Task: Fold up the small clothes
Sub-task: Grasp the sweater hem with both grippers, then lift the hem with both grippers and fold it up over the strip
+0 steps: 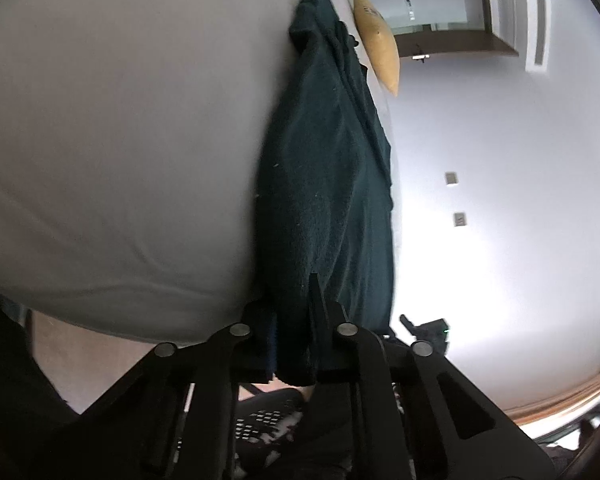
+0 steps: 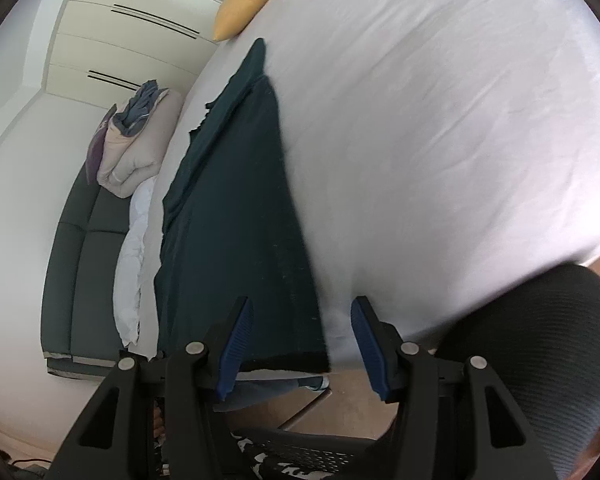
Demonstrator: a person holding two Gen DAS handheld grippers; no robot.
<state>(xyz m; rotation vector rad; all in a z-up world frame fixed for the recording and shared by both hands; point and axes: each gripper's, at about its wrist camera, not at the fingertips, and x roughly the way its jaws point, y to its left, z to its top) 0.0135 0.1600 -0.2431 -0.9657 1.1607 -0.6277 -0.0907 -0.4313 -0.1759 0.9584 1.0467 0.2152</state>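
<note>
Dark teal knit, a small garment point(image 1: 324, 184), lies stretched along the pale bed sheet point(image 1: 112, 128), running from lower centre to upper centre of the left wrist view, with a yellow cushion point(image 1: 378, 40) beyond its far end. Your left gripper point(image 1: 296, 336) is pinched tight on the near hem, cloth bunched between the jaws. Your right gripper point(image 2: 300, 340) stands about half open; the garment's near corner point(image 2: 284, 360) sits between the blue pads point(image 2: 236, 344) at lower centre of the right wrist view, but they are not pressing it, and the right pad is over bare sheet. Risk, as I judge it: lift now and only one corner rises, so the cloth swings and skews the fold. Close the right jaws where they are and you may catch just the edge, or sheet with it. The hem hangs near the mattress edge; a slack pull could drag it off toward the floor point(image 2: 352, 400).
</note>
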